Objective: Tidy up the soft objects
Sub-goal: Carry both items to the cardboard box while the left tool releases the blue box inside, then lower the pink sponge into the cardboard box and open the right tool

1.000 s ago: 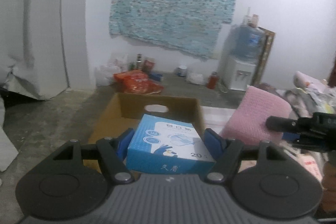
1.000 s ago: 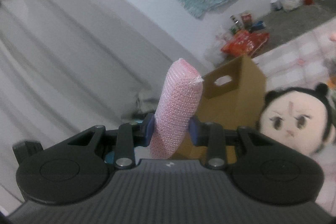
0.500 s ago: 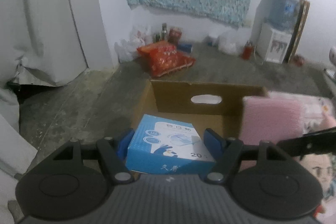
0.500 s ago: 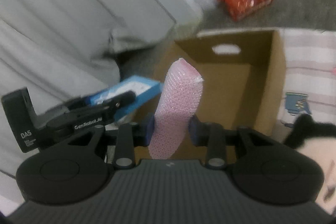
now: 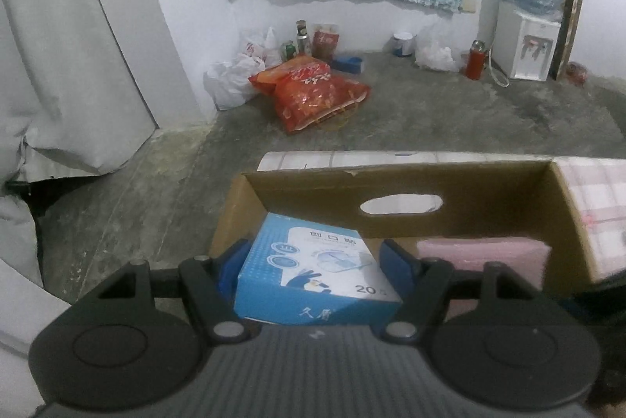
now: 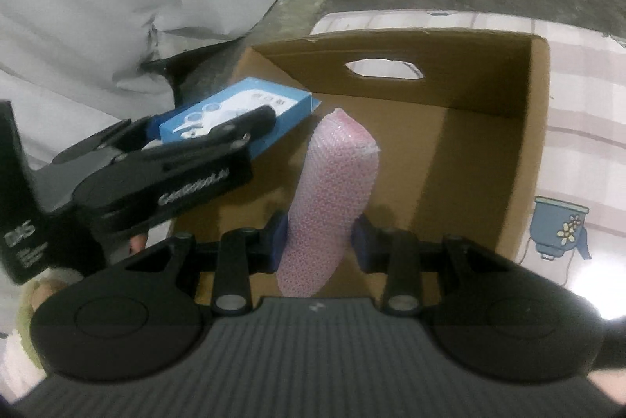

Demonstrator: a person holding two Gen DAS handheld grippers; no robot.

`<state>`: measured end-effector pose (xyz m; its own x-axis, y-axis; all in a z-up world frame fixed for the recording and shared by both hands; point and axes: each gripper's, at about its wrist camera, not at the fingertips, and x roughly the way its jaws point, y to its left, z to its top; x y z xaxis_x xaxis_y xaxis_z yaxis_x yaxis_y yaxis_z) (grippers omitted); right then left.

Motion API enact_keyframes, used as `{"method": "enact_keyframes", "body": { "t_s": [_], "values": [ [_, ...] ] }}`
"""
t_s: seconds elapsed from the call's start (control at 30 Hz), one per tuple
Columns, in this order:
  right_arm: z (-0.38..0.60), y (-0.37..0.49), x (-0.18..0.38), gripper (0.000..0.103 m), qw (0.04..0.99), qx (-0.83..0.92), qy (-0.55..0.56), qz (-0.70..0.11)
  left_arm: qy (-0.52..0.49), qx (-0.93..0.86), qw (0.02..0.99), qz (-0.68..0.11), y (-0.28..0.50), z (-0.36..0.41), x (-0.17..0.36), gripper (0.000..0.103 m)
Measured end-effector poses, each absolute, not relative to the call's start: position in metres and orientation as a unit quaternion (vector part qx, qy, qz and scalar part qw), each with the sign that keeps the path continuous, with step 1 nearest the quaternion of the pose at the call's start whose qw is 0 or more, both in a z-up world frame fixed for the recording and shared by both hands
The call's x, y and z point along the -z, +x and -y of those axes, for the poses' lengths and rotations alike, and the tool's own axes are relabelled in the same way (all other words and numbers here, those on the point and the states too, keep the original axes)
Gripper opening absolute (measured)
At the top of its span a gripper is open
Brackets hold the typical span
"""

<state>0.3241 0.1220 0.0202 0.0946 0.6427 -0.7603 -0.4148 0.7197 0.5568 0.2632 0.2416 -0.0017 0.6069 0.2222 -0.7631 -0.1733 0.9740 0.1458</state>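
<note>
My left gripper is shut on a blue and white box and holds it over the left side of an open cardboard box. My right gripper is shut on a pink bubble-wrap pad, held on edge above the cardboard box's inside. The pink pad also shows in the left wrist view, to the right of the blue box. The left gripper with the blue box shows at the left in the right wrist view.
The cardboard box stands on a checked cloth with a blue pot print. On the concrete floor beyond lie a red bag, white bags, cans and a water dispenser. A grey curtain hangs at the left.
Both grippers have tilted down and moved over the cardboard box, carrying the blue box and the pink pad. The plush doll has left the right wrist view.
</note>
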Motion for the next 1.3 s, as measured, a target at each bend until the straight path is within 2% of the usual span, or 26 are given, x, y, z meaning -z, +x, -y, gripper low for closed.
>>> {"method": "enact_keyframes", "body": {
  "t_s": [0.17, 0.33, 0.77, 0.87, 0.93, 1.03, 1.2, 1.3],
  "values": [
    [-0.118, 0.338, 0.004, 0.034, 0.729, -0.352, 0.107, -0.577, 0.048, -0.13, 0.883, -0.449, 0.286, -0.241, 0.025, 0.078],
    [-0.123, 0.347, 0.016, 0.034, 0.72, -0.355, 0.109, -0.586, 0.041, -0.132, 0.881, -0.453, 0.287, -0.245, 0.026, 0.079],
    [-0.161, 0.367, 0.034, 0.038, 0.68, -0.377, 0.043, -0.628, 0.031, -0.132, 0.893, -0.43, 0.242, -0.246, -0.028, 0.083],
    [-0.175, 0.374, 0.039, 0.049, 0.686, -0.387, 0.016, -0.616, 0.019, -0.132, 0.895, -0.426, 0.232, -0.249, -0.035, 0.083],
    [-0.179, 0.379, 0.042, 0.069, 0.702, -0.363, -0.006, -0.613, 0.011, -0.13, 0.896, -0.424, 0.226, -0.251, -0.038, 0.083],
    [-0.182, 0.382, 0.041, 0.081, 0.727, -0.347, -0.037, -0.592, 0.009, -0.131, 0.899, -0.418, 0.219, -0.253, -0.042, 0.083],
    [-0.179, 0.377, 0.033, 0.081, 0.746, -0.337, -0.042, -0.573, 0.004, -0.135, 0.905, -0.402, 0.207, -0.255, -0.053, 0.083],
    [-0.175, 0.361, 0.012, 0.079, 0.768, -0.357, -0.042, -0.53, -0.006, -0.139, 0.91, -0.391, 0.199, -0.26, -0.061, 0.084]
  ]
}}
